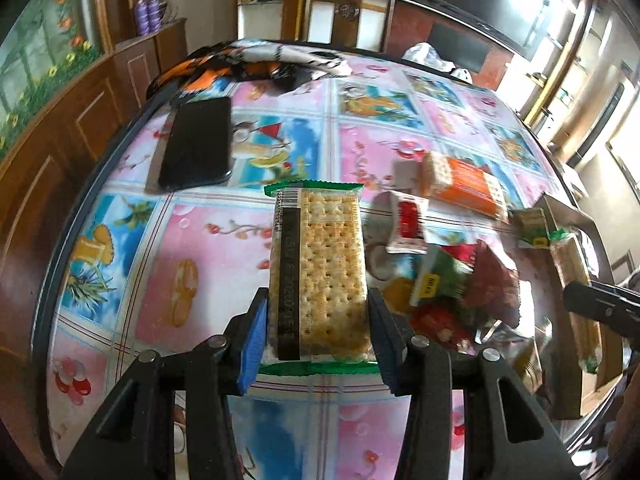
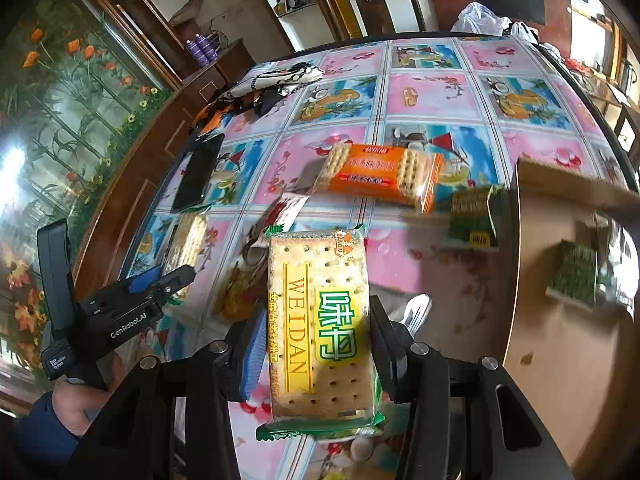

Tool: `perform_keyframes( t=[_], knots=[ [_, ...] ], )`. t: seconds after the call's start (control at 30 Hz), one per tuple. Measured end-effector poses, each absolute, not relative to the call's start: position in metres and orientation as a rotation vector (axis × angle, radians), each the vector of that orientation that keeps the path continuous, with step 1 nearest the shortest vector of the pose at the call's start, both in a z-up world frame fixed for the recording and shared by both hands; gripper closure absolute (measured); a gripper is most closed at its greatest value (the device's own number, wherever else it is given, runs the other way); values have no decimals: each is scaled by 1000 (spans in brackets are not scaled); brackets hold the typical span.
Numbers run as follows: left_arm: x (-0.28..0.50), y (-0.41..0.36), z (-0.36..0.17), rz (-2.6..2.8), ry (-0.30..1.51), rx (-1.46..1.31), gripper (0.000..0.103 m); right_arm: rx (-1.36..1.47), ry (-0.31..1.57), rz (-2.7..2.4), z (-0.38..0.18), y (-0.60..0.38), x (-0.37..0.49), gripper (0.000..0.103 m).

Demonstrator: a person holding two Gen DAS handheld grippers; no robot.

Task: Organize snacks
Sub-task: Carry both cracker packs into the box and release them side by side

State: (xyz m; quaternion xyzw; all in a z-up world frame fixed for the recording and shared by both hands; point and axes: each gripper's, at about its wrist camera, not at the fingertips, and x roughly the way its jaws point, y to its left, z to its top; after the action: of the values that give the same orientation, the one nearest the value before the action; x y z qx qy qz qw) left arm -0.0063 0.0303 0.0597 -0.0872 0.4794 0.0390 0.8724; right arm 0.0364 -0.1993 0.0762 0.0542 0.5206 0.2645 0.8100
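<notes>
With each gripper's fingers pinching a cracker pack (image 1: 318, 276) (image 2: 322, 332), both packs are best carried level to the box (image 2: 560, 280) at right.

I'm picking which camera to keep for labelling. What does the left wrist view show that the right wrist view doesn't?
Only the left wrist view: the left tool closed on a green-edged cracker pack, its barcode side up, and a blurred heap of red and green snack packets.

Only the right wrist view: the right tool closed on a yellow-labelled cracker pack, and the inside of the cardboard box with a green packet.

Both: the orange cracker pack, the black phone and the patterned tablecloth.
</notes>
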Motion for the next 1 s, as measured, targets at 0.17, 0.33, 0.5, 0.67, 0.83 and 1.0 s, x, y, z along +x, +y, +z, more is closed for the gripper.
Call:
perform_keyframes(
  t=[0.17,0.33,0.5,0.67,0.83,1.0],
  knots=[
    [-9,10,70,42,978,-135,57,129,1111,563,77,-204,25,53],
    [-11,-6,82,11,951,-91,57,139,1095,554,81,-212,17,53],
    [-11,-19,94,-14,922,-67,57,164,1088,531,84,-225,15,53],
    [-10,-35,102,-47,909,-39,57,182,1078,510,88,-239,10,53],
    [-7,-56,106,-82,898,-9,57,205,1067,477,90,-259,7,53],
    [-2,-78,110,-121,889,22,57,231,1061,440,91,-280,4,53]
  ],
)
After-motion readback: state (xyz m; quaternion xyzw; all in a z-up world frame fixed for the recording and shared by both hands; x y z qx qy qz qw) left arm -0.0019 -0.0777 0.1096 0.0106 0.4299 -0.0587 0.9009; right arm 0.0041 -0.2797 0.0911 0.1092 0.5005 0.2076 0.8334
